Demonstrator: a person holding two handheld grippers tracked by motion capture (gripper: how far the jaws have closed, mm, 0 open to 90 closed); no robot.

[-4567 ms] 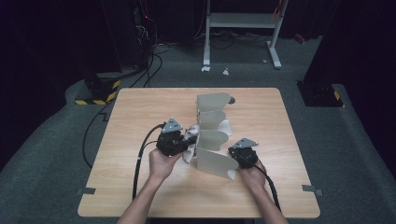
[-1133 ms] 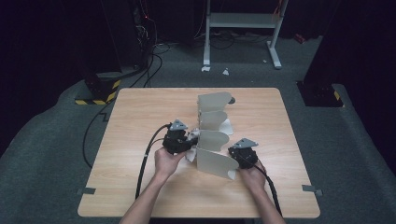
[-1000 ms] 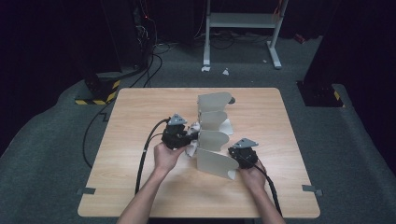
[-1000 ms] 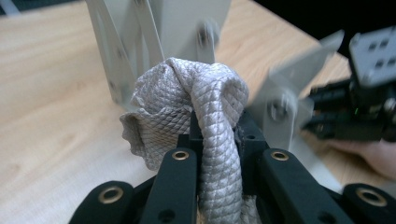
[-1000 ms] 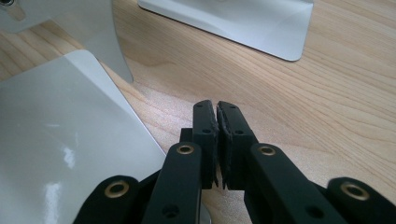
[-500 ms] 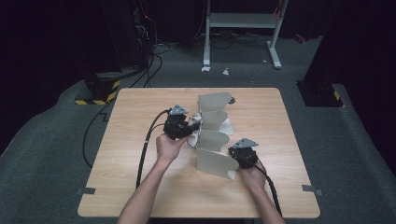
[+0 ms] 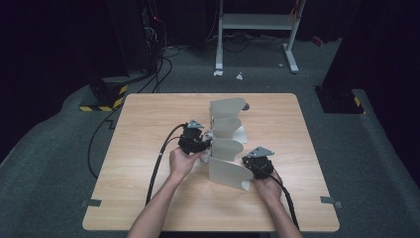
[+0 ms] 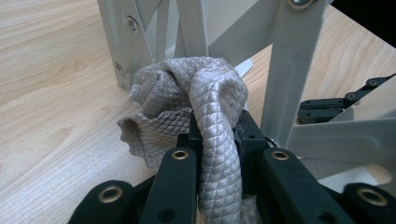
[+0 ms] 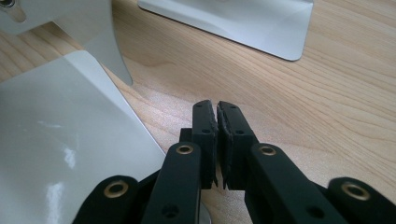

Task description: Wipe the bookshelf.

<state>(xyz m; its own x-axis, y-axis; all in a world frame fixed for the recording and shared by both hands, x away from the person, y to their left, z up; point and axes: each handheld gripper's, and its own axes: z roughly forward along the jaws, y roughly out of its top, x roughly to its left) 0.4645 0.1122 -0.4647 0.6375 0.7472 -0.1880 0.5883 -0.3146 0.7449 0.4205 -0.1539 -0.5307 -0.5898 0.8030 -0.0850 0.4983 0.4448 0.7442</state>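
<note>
Left gripper is clamping a grey cloth in the high view, pressing it against the rack at table centre; right gripper is sitting at the rack's 4 o'clock. Left gripper view: jaws are squeezing the cloth right by the rack's legs. Right gripper view: jaws are sitting together, empty, beside a panel. Looks like wiping's underway; next it's needing a drag along the panel.

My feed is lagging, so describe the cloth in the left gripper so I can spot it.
Start at the wooden table, then the grey metal divider rack at its middle. At the rack's left side is the cloth: soft, silvery grey, quilted in diamonds, bunched up, unlike the smooth stiff panels.
</note>
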